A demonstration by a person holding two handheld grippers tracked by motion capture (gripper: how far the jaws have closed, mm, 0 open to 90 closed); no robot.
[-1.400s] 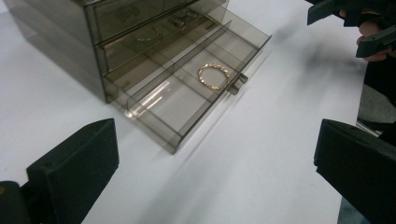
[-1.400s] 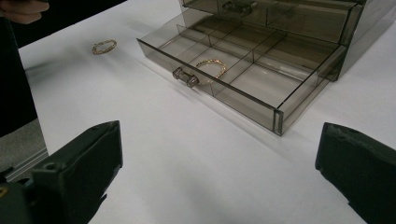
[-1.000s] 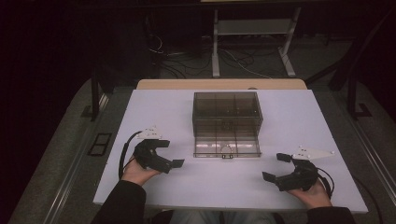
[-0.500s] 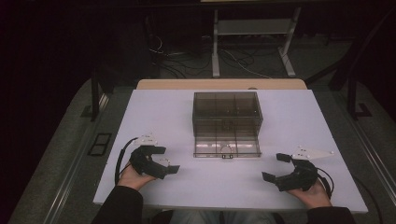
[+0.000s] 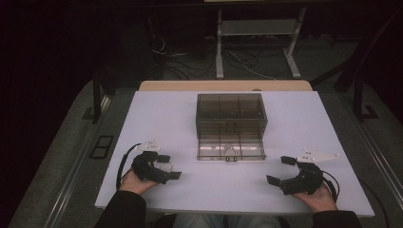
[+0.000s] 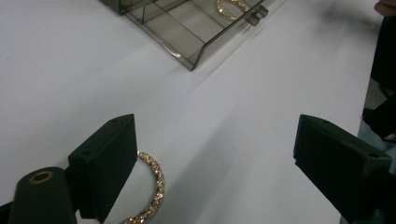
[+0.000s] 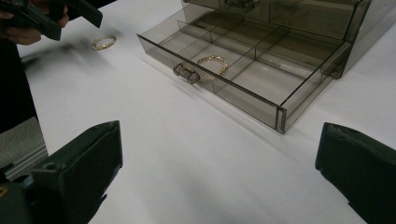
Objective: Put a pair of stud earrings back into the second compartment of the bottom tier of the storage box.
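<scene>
- The left gripper (image 5: 167,167), a black two-jaw tool held in the person's left hand (image 5: 135,183), is low over the white table (image 5: 157,118), at the near left part of it
- Its jaws stand wide apart, but they have just been closing a little; nothing is pressed between the pads
- A thin gold bracelet with a twisted, sparkling band (image 6: 152,189) lies flat on the table between these jaws; in the left gripper view it is just beside the left pad (image 6: 105,163), and this pad hides a part of it, so it is not possible to tell if they touch
- The right pad is well apart from this bracelet
- The right gripper (image 5: 280,170), also black, is in the person's right hand (image 5: 321,197) at the near right part of the table; its jaws are wide open and hold nothing
- A smoky transparent plastic drawer box (image 5: 231,110) stands in the middle of the table, and its lowest drawer (image 7: 243,95) is pulled out toward the person
- A second gold bracelet (image 7: 212,64) lies in the middle front compartment of this drawer, just behind the small handle (image 7: 186,73)
- The two grippers are well apart, one on each side of the open drawer
</scene>
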